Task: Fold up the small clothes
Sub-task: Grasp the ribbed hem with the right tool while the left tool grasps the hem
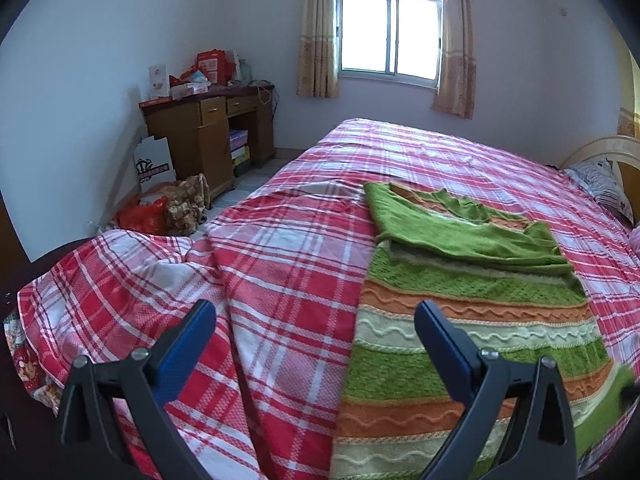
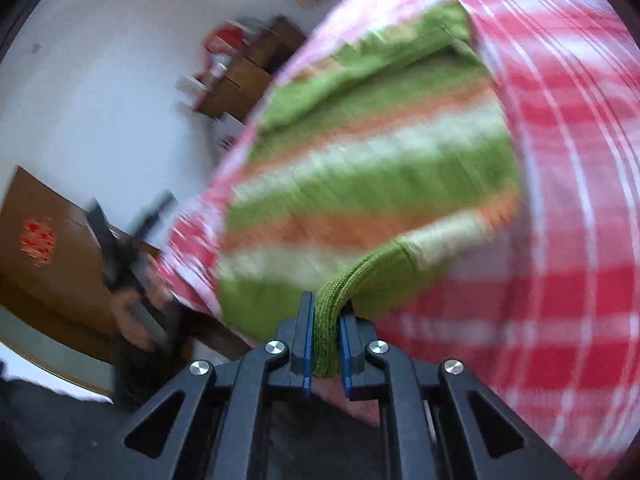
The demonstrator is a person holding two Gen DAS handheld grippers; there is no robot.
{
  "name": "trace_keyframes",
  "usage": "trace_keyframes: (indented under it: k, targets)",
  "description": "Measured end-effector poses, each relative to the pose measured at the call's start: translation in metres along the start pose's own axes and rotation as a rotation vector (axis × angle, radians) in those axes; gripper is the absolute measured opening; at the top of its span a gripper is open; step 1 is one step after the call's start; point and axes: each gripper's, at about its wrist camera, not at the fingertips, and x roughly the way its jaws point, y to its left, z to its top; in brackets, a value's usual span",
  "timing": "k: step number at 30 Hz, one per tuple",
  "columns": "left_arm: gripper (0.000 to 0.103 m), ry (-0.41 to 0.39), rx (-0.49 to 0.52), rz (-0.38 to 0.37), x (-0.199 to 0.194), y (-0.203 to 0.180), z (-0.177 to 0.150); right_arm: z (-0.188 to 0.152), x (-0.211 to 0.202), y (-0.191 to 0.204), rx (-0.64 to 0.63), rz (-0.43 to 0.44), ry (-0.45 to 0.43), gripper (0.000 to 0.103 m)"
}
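Note:
A knitted sweater (image 1: 472,320) striped green, orange and cream lies flat on the red plaid bed (image 1: 280,260), its green sleeves folded across the upper part. My left gripper (image 1: 316,316) is open above the bed's near edge, its right finger over the sweater's left side, with nothing between its blue pads. In the blurred right wrist view my right gripper (image 2: 326,316) is shut on a bunched green ribbed edge of the sweater (image 2: 360,168), lifting that corner off the bed. The left gripper (image 2: 124,248) shows there as a dark blur at the left.
A wooden desk (image 1: 212,128) with boxes on top stands against the far left wall. Bags (image 1: 168,204) lie on the floor beside it. A curtained window (image 1: 388,32) is behind the bed. A pillow (image 1: 604,184) and headboard sit at the right.

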Motion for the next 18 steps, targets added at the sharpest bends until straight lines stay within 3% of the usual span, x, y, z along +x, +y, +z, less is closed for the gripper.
trace_keyframes:
  k: [8,12,18]
  targets:
    - [0.101,-0.009,0.024,-0.001,-0.002,0.013,0.006,0.097,0.025,-0.042,0.105,-0.110,-0.190,0.010]
    - [0.102,0.019,0.029,-0.074,0.003,0.018,0.004,0.105,0.051,-0.077,0.192,-0.201,-0.187,0.010]
    - [0.102,0.067,0.109,-0.196,0.021,-0.006,-0.007,0.098,0.061,-0.069,0.144,-0.244,-0.189,0.010]
